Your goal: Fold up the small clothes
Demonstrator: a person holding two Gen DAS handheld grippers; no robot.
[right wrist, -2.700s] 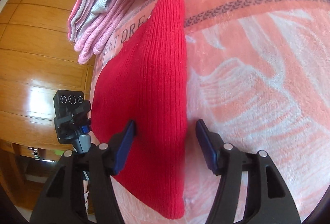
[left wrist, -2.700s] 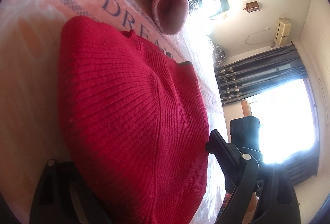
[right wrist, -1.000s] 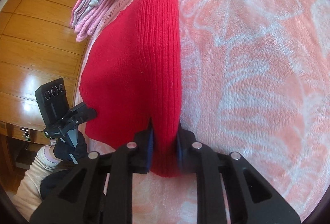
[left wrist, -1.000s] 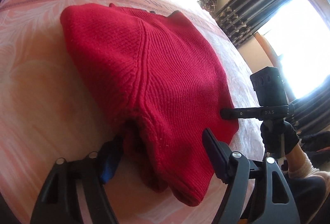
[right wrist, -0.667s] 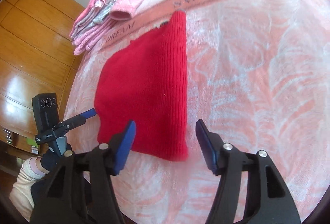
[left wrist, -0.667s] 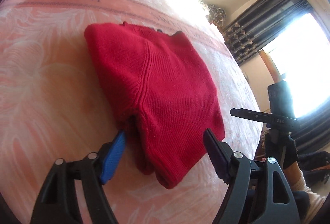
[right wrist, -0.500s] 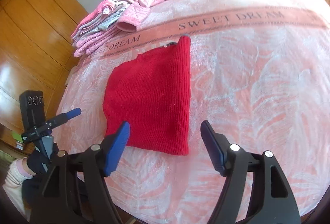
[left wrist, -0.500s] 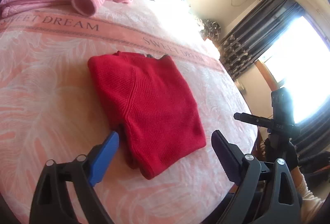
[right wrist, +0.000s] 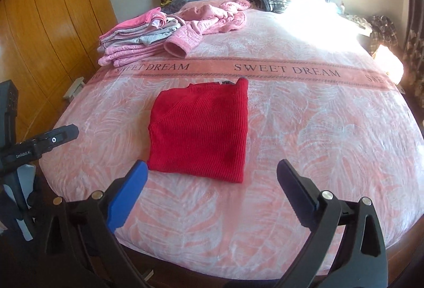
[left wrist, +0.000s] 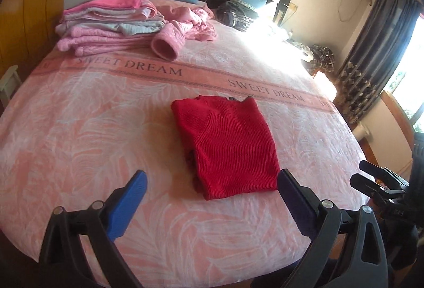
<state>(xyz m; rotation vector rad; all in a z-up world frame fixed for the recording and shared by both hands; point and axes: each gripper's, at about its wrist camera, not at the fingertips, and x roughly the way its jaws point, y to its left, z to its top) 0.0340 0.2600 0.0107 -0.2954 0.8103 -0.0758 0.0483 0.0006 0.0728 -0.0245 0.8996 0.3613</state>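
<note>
The bed (left wrist: 79,145), spread with a pink blanket lettered SWEET DREAM, carries everything here. Toward its head and left edge sits a stack of folded pink and grey clothes (left wrist: 111,20), with a loose pink garment (right wrist: 217,13) crumpled just beside it, nearer the pillows.

The red knit sweater (left wrist: 228,147) lies folded into a compact rectangle near the foot edge of the bed, about midway across, well apart from the stack. It looks like soft, thick ribbed knit: light, limp, not slippery, and likely to sag and unfold if lifted by a single layer. Its left side shows open layered edges, while the right side looks like a closed fold. A secure hold would probably pinch through all layers at the two near corners, or along the closed fold, so the bundle stays together.

The left gripper (left wrist: 209,198) hangs off the foot edge with its jaws spread wide, holding nothing. The right gripper (right wrist: 212,187) is likewise wide apart and empty, clear of the sweater.
</note>
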